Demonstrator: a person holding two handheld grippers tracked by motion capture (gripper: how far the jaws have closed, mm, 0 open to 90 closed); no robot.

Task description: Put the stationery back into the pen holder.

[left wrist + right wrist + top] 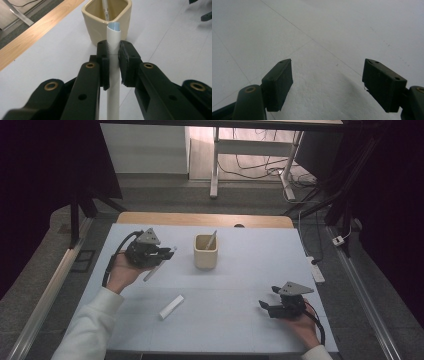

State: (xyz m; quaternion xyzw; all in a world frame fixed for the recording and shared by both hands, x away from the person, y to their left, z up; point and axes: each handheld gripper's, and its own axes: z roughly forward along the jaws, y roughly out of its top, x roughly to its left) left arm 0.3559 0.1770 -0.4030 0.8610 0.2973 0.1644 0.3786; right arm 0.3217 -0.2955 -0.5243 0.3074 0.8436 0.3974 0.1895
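Note:
My left gripper (167, 254) (114, 53) is shut on a white pen (156, 268) (113, 75), held just left of a cream square cup (205, 251) (108, 18). The pen's tip points toward the cup. Another white pen (212, 240) (105, 8) stands inside the cup. A white cap-like piece (171, 306) lies flat on the mat near the front. My right gripper (269, 299) (327, 82) hovers low over the pale blue mat (250, 270) at the front right, jaws wide apart with nothing between them.
The mat covers a wooden table (200, 219) whose far edge shows beyond it. Metal rails (45, 295) run along both sides. A desk frame with cables (260, 165) stands on the floor behind.

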